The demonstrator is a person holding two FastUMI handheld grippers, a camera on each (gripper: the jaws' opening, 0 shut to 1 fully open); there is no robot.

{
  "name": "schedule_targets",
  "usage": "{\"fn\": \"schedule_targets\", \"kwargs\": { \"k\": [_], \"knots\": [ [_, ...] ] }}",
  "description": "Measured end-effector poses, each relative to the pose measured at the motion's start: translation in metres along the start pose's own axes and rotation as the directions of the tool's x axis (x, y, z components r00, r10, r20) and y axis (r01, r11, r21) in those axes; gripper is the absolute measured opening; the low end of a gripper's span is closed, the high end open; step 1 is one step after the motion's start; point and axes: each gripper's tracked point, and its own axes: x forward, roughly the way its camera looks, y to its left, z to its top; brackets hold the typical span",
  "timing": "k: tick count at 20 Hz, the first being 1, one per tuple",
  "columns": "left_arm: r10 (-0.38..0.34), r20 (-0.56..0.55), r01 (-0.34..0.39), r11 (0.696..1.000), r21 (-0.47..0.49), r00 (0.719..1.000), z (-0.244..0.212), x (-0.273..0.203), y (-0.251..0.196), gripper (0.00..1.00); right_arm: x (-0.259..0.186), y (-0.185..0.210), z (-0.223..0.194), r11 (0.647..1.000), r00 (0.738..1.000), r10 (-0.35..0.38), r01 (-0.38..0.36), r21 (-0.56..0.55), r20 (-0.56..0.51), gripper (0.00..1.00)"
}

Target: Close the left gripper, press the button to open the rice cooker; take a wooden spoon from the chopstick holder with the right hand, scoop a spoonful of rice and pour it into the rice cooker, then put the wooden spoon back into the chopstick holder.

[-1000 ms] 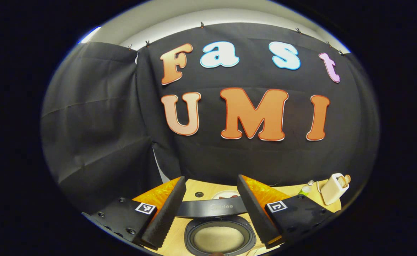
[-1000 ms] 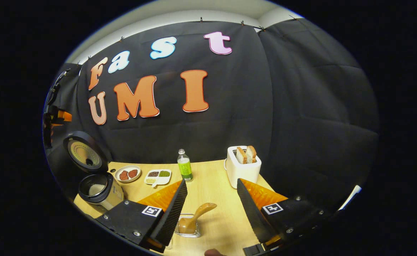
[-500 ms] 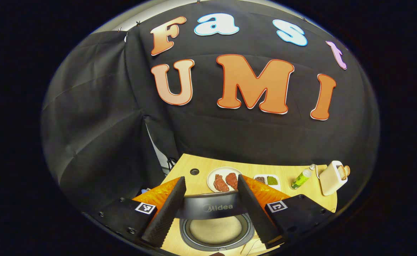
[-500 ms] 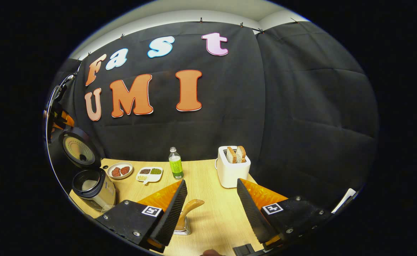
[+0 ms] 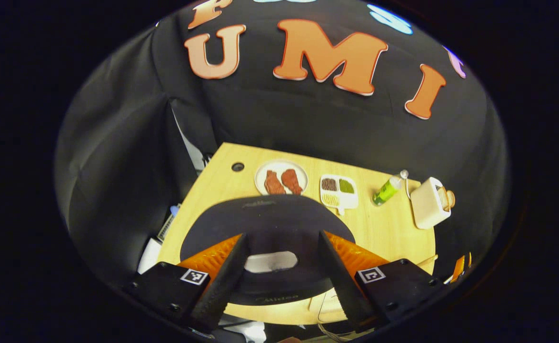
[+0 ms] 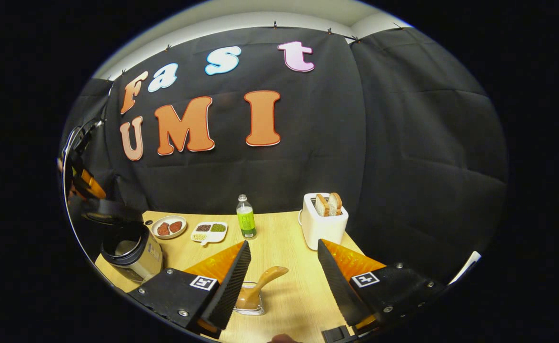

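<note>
Hovering above the rice cooker (image 6: 134, 250), the left gripper (image 5: 282, 237) looked straight down on the dark lid (image 5: 270, 214), its fingers spread wide and pinching nothing. Whether they touched the lid, the left gripper view did not settle. In the right gripper view the lid (image 6: 113, 211) hung roughly level over the open pot at the table's (image 6: 284, 228) left edge, neither upright nor latched, with the left gripper (image 6: 84, 183) just above it. Something pale showed down in the pot.

The right gripper (image 6: 283, 243) was open too, jaws apart and empty. Just ahead of its fingers the wooden spoon (image 6: 265, 281) stood bowl-down in the clear chopstick holder (image 6: 248, 310), handle leaning away to the right. A green bottle (image 6: 246, 223) and a toaster (image 6: 324, 221) stood farther back, well clear.

My read: the button press was done, since the lid was off its latch. With the spoon in its holder and the lid half down, this looked like either the pause before the scoop or the close-out after it; the pictures alone did not say which. If the scoop was still due, the right gripper needed to drop onto the handle, and the lid needed to swing fully up first.
</note>
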Motion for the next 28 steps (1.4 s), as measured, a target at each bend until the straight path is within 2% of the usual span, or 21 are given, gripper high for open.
{"fn": "schedule_targets", "kwargs": {
  "k": [2, 3, 4, 8, 10, 11, 12, 13, 16, 20, 23, 24, 27, 28],
  "knots": [
    [0.008, -0.054, -0.006, 1.0, 0.021, 0.999, -0.021, 0.007, 0.002, 0.94, 0.002, 0.002, -0.003, 1.0, 1.0, 0.004, -0.004, -0.009, -0.008, 0.88],
    [0.013, -0.077, -0.011, 0.999, 0.03, 0.997, -0.027, 0.011, 0.002, 0.98, 0.003, 0.002, -0.002, 1.0, 1.0, 0.006, -0.006, -0.01, -0.008, 0.88],
    [0.02, -0.093, -0.017, 0.999, 0.032, 0.995, -0.033, 0.015, 0.0, 0.94, 0.003, 0.004, -0.002, 1.0, 1.0, 0.011, -0.011, -0.009, -0.01, 0.88],
    [0.042, -0.166, -0.036, 0.999, 0.039, 0.985, -0.054, 0.027, -0.001, 0.94, 0.004, 0.013, -0.005, 0.999, 0.999, 0.031, -0.031, -0.019, -0.018, 0.88],
    [0.055, -0.206, -0.045, 0.998, 0.054, 0.977, -0.065, 0.036, -0.001, 0.94, 0.003, 0.017, -0.008, 0.999, 0.999, 0.042, -0.042, -0.02, -0.029, 0.88],
    [0.066, -0.244, -0.055, 0.997, 0.055, 0.967, -0.075, 0.04, 0.002, 0.98, 0.003, 0.017, -0.009, 0.999, 0.999, 0.043, -0.044, -0.02, -0.031, 0.88],
    [0.073, -0.269, -0.063, 0.997, 0.047, 0.96, -0.082, 0.044, 0.003, 0.92, 0.004, 0.017, -0.01, 0.999, 0.998, 0.044, -0.045, -0.02, -0.034, 0.87],
    [0.08, -0.296, -0.071, 0.997, 0.043, 0.952, -0.088, 0.049, 0.004, 0.92, 0.004, 0.018, -0.01, 0.999, 0.998, 0.046, -0.047, -0.021, -0.036, 0.87],
    [0.087, -0.297, -0.073, 0.996, 0.055, 0.951, -0.089, 0.052, 0.001, 0.9, 0.005, 0.018, -0.013, 0.998, 0.998, 0.045, -0.046, -0.032, -0.044, 0.88],
    [0.088, -0.281, -0.073, 0.995, 0.063, 0.956, -0.089, 0.052, 0.001, 0.94, 0.008, 0.027, -0.014, 0.998, 0.997, 0.06, -0.061, -0.03, -0.057, 0.87],
    [0.086, -0.217, -0.071, 0.995, 0.076, 0.972, -0.09, 0.053, 0.001, 0.95, 0.01, 0.036, -0.01, 0.996, 0.996, 0.078, -0.08, -0.037, -0.052, 0.87],
    [0.085, -0.19, -0.072, 0.995, 0.07, 0.978, -0.089, 0.052, 0.001, 0.99, 0.011, 0.04, -0.01, 0.995, 0.995, 0.086, -0.088, -0.042, -0.052, 0.88],
    [0.081, -0.103, -0.071, 0.993, 0.094, 0.991, -0.09, 0.051, 0.002, 0.95, 0.013, 0.05, -0.003, 0.992, 0.994, 0.105, -0.108, -0.066, -0.041, 0.88],
    [0.075, -0.065, -0.068, 0.992, 0.106, 0.995, -0.089, 0.05, 0.001, 0.99, 0.013, 0.054, -0.001, 0.991, 0.993, 0.112, -0.114, -0.067, -0.038, 0.87]
  ]
}}
